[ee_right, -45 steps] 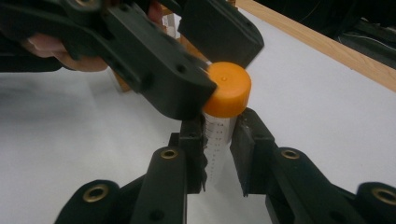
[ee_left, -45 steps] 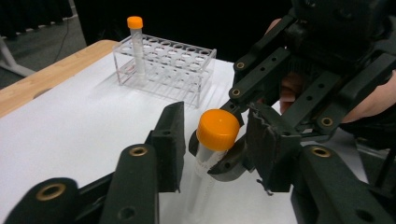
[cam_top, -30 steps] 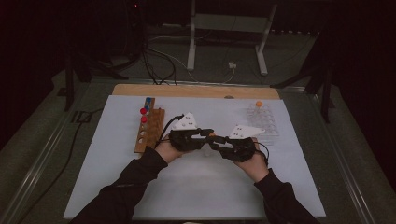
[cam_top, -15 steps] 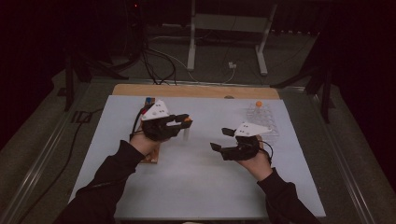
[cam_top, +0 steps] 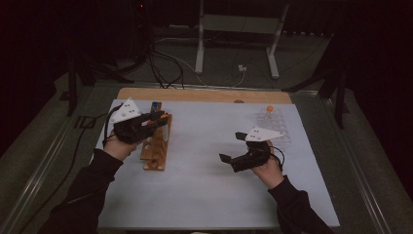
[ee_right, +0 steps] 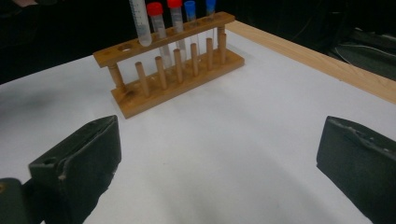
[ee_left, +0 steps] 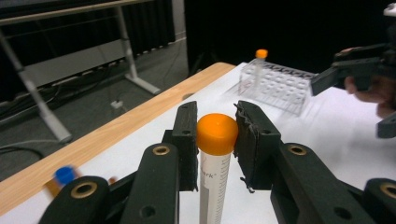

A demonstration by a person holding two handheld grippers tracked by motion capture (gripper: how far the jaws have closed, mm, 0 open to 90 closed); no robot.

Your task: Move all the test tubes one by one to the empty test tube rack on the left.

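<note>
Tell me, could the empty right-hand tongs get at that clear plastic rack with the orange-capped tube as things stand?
Probably yes. The right tongs stand wide open with nothing between them, the clear rack sits close beside that hand, and bare table lies between; they face away, so the hand must turn.

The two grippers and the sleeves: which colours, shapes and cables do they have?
Both the left gripper and the right gripper are black, each topped by a pale three-cornered plate. Their jaws are blocky, with worn pads and brass-coloured rivets. A black cable trails from each. Both sleeves are dark and long.
</note>
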